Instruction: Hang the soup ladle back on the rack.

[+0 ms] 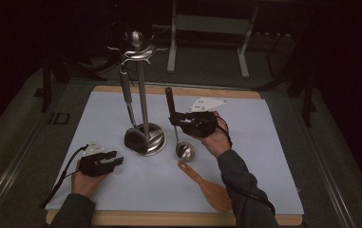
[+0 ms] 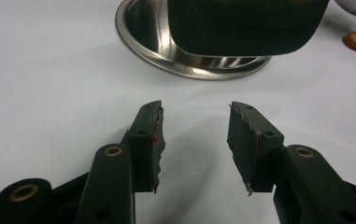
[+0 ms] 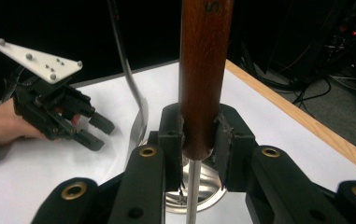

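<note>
Centre of the high view: the counter point(image 1: 264, 142) carries my utensil stand point(image 1: 141, 95), one utensil point(image 1: 127, 97) already hanging. Right of it, my right tongs point(image 1: 178, 121) clamp the ladle point(image 1: 176, 123) upright, not yet hung. A wooden spatula point(image 1: 209, 187) waits lower centre. Lower left, my left tongs point(image 1: 117, 159) rest open, empty.

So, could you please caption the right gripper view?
Right gripper clamps the ladle's wooden handle upright, steel stand base behind.

brown-handled ladle point(image 1: 175, 124), silver stand point(image 1: 143, 95), black tool point(image 1: 175, 119)
</note>
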Tool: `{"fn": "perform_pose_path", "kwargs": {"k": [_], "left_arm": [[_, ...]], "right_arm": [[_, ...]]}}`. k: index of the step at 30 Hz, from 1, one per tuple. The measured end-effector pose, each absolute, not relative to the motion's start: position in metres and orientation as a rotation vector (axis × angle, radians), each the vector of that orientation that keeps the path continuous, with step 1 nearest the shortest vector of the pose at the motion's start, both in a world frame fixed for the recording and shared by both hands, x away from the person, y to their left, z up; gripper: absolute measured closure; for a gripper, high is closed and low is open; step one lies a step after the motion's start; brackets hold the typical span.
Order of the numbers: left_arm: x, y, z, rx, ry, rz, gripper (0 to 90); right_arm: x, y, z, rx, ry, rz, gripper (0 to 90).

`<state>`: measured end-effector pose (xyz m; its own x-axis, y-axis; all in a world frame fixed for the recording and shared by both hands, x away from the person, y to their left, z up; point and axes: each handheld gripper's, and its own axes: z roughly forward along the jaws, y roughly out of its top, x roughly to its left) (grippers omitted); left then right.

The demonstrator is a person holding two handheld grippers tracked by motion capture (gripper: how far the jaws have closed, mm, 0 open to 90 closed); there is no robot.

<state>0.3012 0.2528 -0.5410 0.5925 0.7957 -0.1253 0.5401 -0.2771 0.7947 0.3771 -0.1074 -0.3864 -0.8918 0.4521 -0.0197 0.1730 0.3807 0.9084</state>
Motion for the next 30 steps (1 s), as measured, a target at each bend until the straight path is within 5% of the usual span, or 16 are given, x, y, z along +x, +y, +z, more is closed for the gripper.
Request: {"fn": "perform_pose_path", "kwargs": {"k": [30], "left_arm": [[0.301, 0.253, -0.541, 1.964, 1.064, 0.375, 55.7]], "right_arm": [[0.371, -0.094, -0.36, 0.563, 2.318, 1.585, 74.3]]}}
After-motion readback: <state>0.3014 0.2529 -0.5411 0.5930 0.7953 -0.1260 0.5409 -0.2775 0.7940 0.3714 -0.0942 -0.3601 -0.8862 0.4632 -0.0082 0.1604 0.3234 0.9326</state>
